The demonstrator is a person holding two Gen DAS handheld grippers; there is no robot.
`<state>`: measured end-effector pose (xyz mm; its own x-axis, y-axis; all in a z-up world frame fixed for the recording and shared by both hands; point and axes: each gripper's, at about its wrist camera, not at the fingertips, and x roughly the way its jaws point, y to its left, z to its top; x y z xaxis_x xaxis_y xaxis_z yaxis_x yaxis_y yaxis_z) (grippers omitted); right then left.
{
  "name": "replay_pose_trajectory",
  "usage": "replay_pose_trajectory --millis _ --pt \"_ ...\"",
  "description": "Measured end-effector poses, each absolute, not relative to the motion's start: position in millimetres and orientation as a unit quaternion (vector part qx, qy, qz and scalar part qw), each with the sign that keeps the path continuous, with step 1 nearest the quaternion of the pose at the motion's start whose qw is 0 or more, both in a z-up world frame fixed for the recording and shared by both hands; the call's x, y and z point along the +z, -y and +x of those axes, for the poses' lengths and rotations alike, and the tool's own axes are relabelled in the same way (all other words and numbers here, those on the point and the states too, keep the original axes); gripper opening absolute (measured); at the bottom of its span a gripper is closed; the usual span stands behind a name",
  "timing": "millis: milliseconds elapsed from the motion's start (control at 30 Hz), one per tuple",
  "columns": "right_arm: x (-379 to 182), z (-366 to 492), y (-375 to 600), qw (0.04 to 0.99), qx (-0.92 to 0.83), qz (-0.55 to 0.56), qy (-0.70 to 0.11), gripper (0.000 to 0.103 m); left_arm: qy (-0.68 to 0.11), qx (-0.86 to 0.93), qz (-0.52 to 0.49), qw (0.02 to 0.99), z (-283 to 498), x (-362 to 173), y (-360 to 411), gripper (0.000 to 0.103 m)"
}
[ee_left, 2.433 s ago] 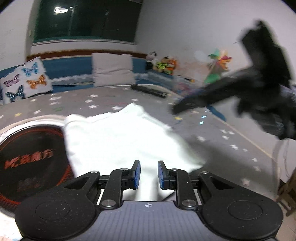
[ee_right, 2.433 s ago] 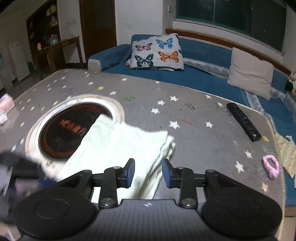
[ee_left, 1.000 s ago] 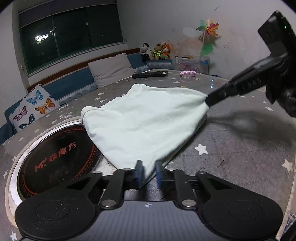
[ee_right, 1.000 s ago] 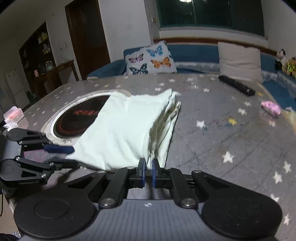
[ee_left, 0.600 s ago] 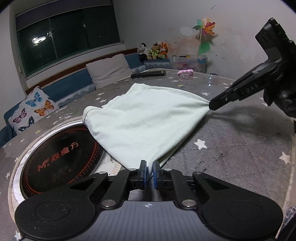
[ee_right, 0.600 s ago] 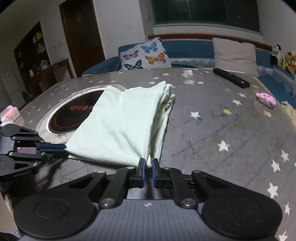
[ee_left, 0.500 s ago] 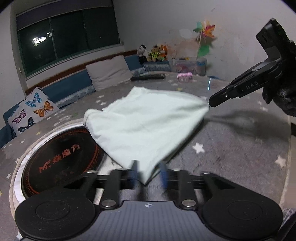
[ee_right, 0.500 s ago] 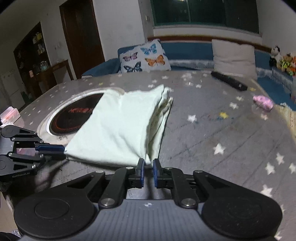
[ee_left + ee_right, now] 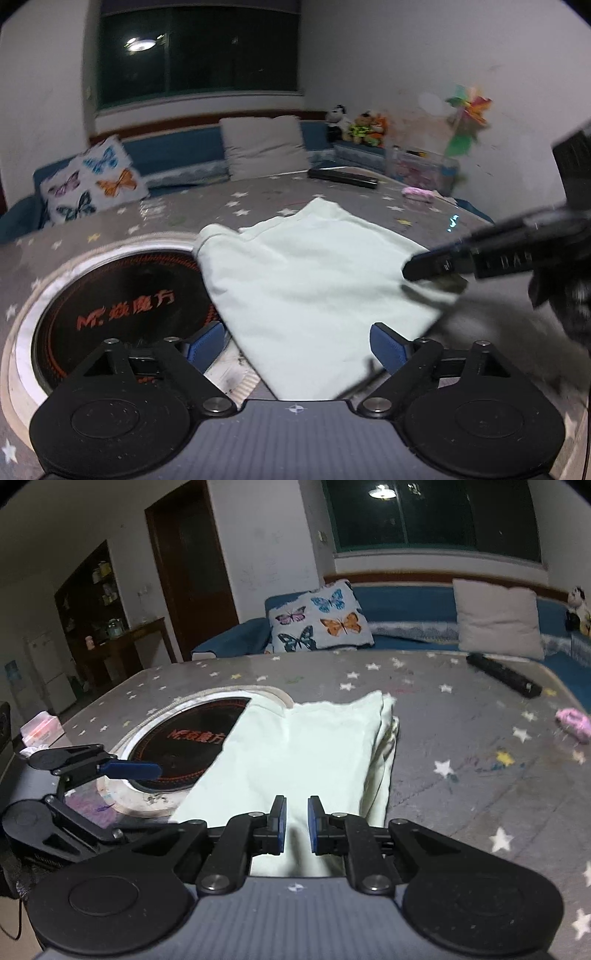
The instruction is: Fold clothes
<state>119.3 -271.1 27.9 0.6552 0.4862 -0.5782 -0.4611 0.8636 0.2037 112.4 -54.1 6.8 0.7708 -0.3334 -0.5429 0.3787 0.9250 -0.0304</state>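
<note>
A pale green folded garment (image 9: 306,280) (image 9: 306,749) lies flat on the grey star-patterned table (image 9: 369,206) (image 9: 461,738), partly over the black round hotplate (image 9: 122,302) (image 9: 184,746). My left gripper (image 9: 297,343) is open wide, its blue pads either side of the garment's near corner and not touching it. My right gripper (image 9: 295,825) is open by a narrow gap just above the garment's near edge. In the left wrist view the right gripper (image 9: 436,266) hovers over the cloth's right corner. In the right wrist view the left gripper (image 9: 129,768) sits at the left over the hotplate rim.
A black remote (image 9: 343,177) (image 9: 502,675) and a pink object (image 9: 417,194) (image 9: 574,720) lie on the far side of the table. A tissue box (image 9: 37,727) stands at the left edge. A blue sofa with a butterfly cushion (image 9: 317,620) runs behind.
Both grippers were shut on the garment's corners and have let go. The left one opened wide, the right one a little. The garment has settled flat on the table.
</note>
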Motion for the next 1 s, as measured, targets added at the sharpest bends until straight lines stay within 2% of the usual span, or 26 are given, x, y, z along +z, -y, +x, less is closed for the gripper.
replay_pose_trajectory --millis 333,567,767,1000 --pt "4.2 131.4 278.6 0.906 0.239 0.051 -0.345 0.012 -0.289 -0.181 0.019 0.940 117.4 -1.0 46.6 0.103" --pt "15.8 134.6 279.2 0.914 0.233 0.051 -0.327 0.020 -0.292 -0.178 0.006 0.940 119.9 -1.5 46.5 0.103" --pt "1.5 134.4 289.0 0.912 0.210 0.063 -0.348 0.020 -0.291 -0.172 0.008 0.941 121.3 -0.1 48.2 0.103" --pt "30.1 143.3 288.3 0.925 0.211 0.059 -0.310 0.020 -0.291 -0.152 -0.008 0.945 133.1 2.3 50.4 0.103"
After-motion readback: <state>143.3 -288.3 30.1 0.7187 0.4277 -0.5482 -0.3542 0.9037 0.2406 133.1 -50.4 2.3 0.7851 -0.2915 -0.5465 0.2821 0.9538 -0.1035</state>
